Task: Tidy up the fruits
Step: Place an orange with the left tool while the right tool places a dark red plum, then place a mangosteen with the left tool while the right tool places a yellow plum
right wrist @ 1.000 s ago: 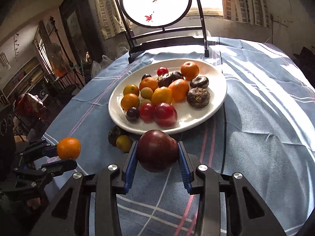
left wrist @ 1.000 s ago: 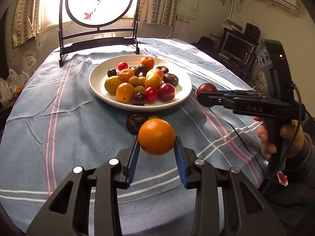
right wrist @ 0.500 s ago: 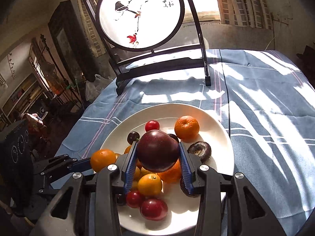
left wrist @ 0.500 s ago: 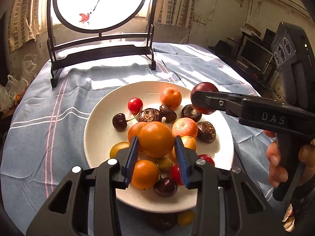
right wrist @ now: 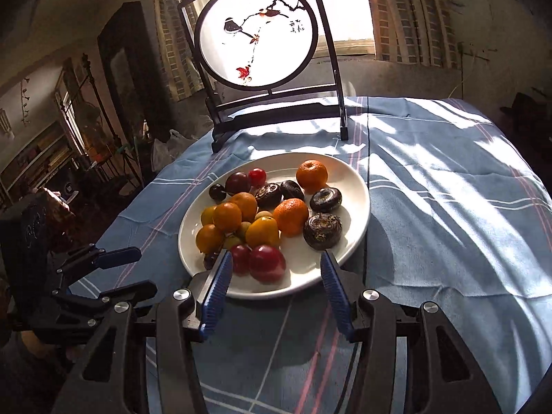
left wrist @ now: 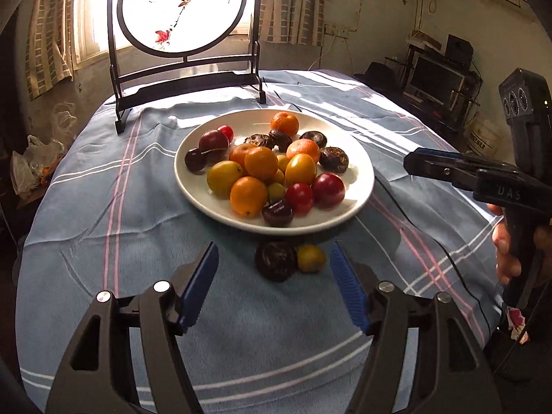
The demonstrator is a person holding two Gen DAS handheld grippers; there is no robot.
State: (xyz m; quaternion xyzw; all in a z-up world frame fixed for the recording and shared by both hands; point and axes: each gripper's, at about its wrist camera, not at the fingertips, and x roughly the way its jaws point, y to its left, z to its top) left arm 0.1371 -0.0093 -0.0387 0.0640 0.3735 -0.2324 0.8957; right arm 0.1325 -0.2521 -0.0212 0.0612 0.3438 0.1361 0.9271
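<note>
A white plate (left wrist: 362, 169) (right wrist: 358, 189) on the blue striped tablecloth holds several oranges, cherries, plums and dark wrinkled fruits. The orange (left wrist: 261, 163) lies on top of the pile and the dark plum (left wrist: 214, 139) (right wrist: 238, 182) lies at the plate's far left. A dark wrinkled fruit (left wrist: 276, 260) and a small yellow fruit (left wrist: 311, 258) lie on the cloth just in front of the plate. My left gripper (left wrist: 274, 288) is open and empty above them. My right gripper (right wrist: 274, 288) is open and empty over the plate's near rim.
A black framed round bird screen (left wrist: 183, 10) (right wrist: 257, 34) stands on the far side of the table. The right gripper (left wrist: 483, 176) shows at the right of the left wrist view, the left one (right wrist: 103, 269) at the left of the right wrist view.
Both grippers have opened and let go: the orange and the dark plum now lie on the plate. Both grippers have pulled back toward the table's near side.
</note>
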